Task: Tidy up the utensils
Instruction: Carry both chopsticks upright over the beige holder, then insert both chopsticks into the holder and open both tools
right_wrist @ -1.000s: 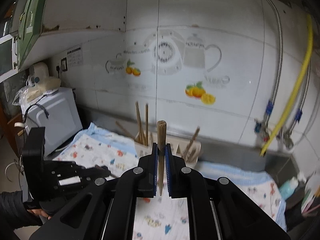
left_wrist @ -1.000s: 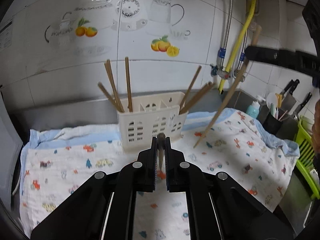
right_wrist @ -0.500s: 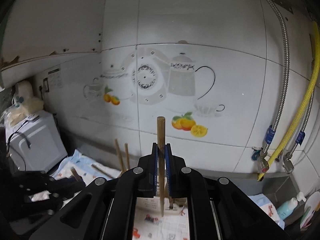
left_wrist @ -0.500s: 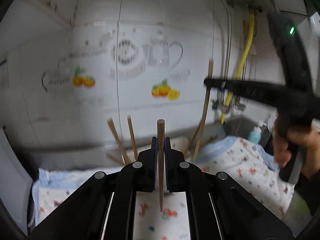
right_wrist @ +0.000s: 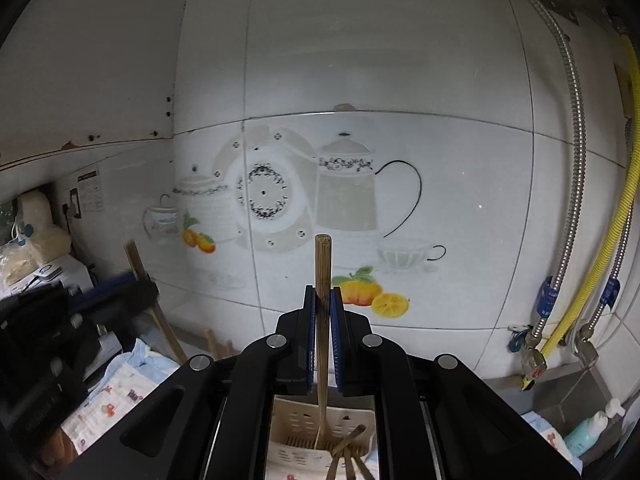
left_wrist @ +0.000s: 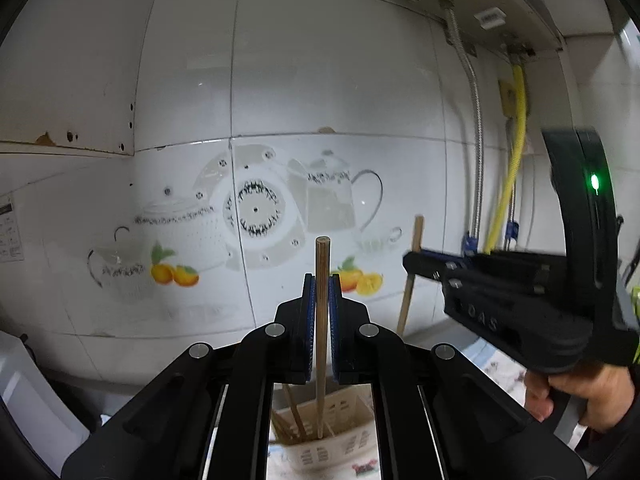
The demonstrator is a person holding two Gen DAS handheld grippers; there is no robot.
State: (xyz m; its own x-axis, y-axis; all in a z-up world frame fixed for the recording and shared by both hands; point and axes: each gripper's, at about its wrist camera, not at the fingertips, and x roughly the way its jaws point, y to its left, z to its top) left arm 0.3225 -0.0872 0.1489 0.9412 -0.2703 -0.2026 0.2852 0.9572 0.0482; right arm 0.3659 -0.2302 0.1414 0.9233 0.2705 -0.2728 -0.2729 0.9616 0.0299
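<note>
Two chopsticks stand upright, one clamped in the closed left gripper [left_wrist: 322,296], one in the closed right gripper [right_wrist: 322,304], both above the cream holder [right_wrist: 296,420] on the tabletop. To do this well, I would lower each stick [left_wrist: 321,340] [right_wrist: 322,320] straight, tip over an open slot, then release. Faint letters on the right gripper read roughly "DAS"; the wall notice [left_wrist: 9,232] is illegible.

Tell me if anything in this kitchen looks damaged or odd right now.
The wall tile is chipped along its edge at upper left, with small bare screw holes beside the chips, as if something was removed. Otherwise nothing stands out: each gripper holds one chopstick upright above the white holder, where other chopsticks lean.
</note>
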